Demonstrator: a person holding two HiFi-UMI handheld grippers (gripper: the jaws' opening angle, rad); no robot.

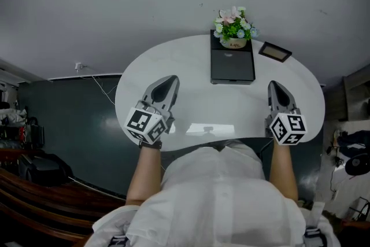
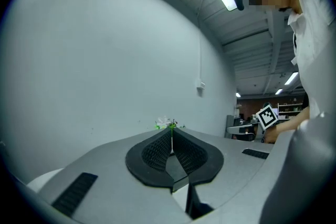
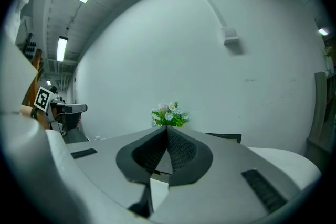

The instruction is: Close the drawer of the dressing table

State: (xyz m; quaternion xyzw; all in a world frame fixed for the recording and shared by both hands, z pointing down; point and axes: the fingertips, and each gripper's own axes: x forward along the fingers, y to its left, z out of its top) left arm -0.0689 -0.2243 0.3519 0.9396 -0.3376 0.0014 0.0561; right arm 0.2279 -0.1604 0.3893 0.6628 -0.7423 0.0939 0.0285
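**Drawer lies back toward you, under the near rim**

Your left gripper (image 1: pixel 166 84) and right gripper (image 1: pixel 274 87) are both closed and empty, pointing away across the table (image 1: pixel 173 61). No drawer shows. It is probably under the near edge, between your hands and about equally near each.

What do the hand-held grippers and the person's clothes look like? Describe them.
Both the left hand-held gripper and the right hand-held gripper are grey, tapering to a point, with black ribbed pads inside the jaws. Each carries a white cube of black square markers at its rear. The person wears a white shirt.
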